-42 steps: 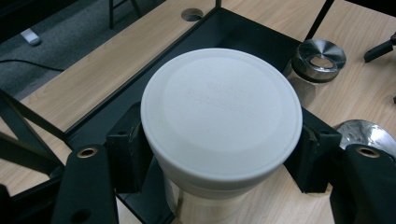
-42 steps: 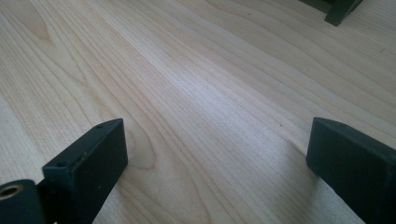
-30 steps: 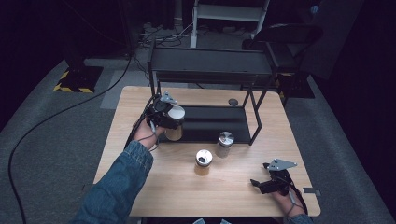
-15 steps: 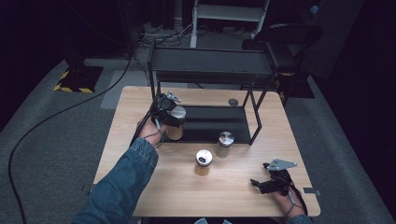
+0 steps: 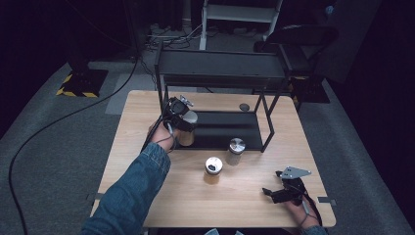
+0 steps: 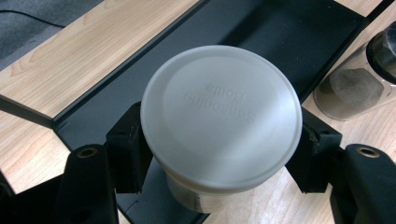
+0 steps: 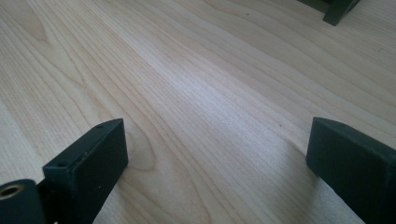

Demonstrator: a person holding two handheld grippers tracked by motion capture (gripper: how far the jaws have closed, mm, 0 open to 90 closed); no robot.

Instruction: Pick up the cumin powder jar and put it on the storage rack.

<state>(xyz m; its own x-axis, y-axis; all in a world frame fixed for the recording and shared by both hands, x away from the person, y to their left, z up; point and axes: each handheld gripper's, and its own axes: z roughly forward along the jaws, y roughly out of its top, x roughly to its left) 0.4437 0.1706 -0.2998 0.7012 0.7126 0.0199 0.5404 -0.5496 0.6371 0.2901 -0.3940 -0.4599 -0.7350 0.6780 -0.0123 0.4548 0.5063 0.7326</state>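
My left gripper is shut on a seasoning bottle with a white lid, held over the front left corner of the black shelf's bottom tray. In the left gripper view its jaws press both sides of the bottle just under the lid. A second bottle with a silver lid stands at the tray's front edge. A third, open bottle stands on the table in front. My right gripper rests open near the table's front right, with bare wood between its jaws.
A black two-level metal rack stands at the back of the wooden table. A small round dark lid lies behind the tray. A glass jar with dark powder shows beside the tray in the left gripper view.
My left gripper has carried the white-lidded bottle a little to the right and forward, onto the tray's corner. The right gripper has stayed still.
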